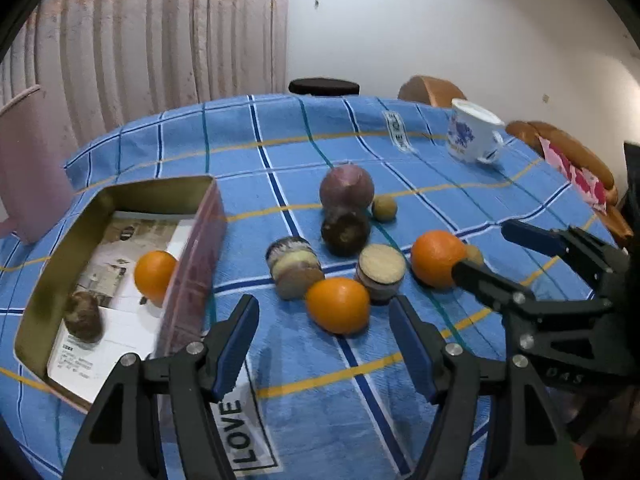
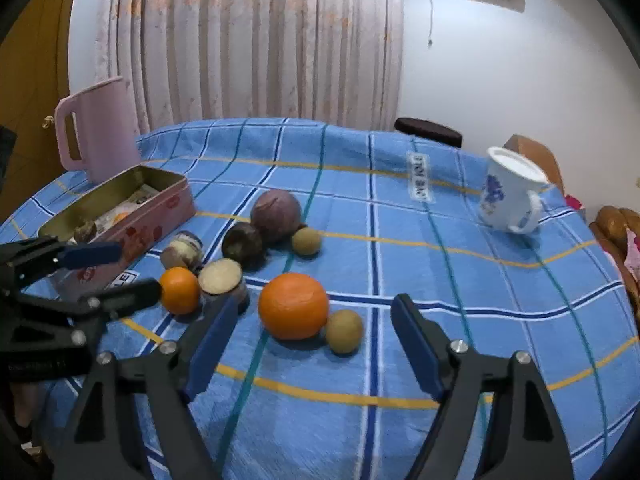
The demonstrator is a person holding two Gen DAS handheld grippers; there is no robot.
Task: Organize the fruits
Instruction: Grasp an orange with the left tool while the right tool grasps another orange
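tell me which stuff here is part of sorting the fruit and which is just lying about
Part of the job:
- oranges on the cloth
- orange already in the tin
- pink tin
- large purple fruit
- small brown fruits
- both open tongs, left and right

Just lying about:
- floral mug
- pink jug

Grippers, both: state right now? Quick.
Left gripper: open, holding nothing; an orange sits on the cloth ahead of it.
Right gripper: open, holding nothing; a larger orange lies ahead of it.
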